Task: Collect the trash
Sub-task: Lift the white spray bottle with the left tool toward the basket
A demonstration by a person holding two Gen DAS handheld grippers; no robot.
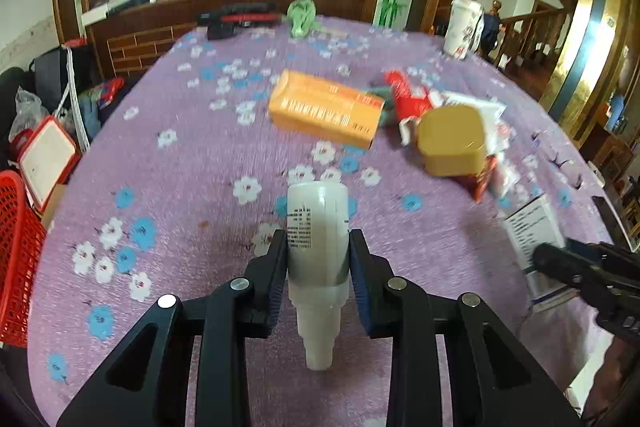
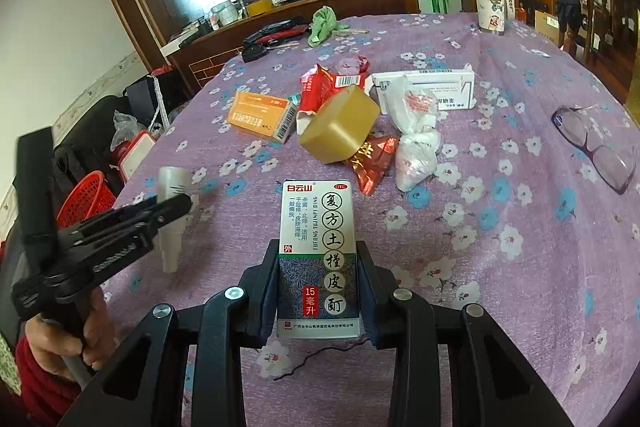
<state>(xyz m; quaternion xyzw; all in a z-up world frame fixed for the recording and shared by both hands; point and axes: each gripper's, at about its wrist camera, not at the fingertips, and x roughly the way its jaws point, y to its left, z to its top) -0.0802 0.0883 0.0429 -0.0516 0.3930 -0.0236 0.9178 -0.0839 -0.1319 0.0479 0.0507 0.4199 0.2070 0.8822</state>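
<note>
White bottle (image 1: 318,235): sitting between left gripper (image 1: 318,247) fingers, clamped.
Medicine box (image 2: 318,259): gripped by right gripper (image 2: 318,267).
Tablecloth (image 1: 180,155): lying open leftward.

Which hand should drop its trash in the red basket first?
Probably the left. The red basket sits off the table's left edge, nearest the left gripper holding the white bottle; the right gripper is farther.

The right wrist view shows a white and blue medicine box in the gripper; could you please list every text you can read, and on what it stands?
On the white and blue medicine box, held in the right gripper:
"白云山"
"OTC"
"复方土槿皮酊"
"FUFANG TUJINPI DING"
"外"
"15毫升"
Small print on the orange carton, the red wrapper's barcode label, the white bottle in the left gripper: too blurred.
</note>
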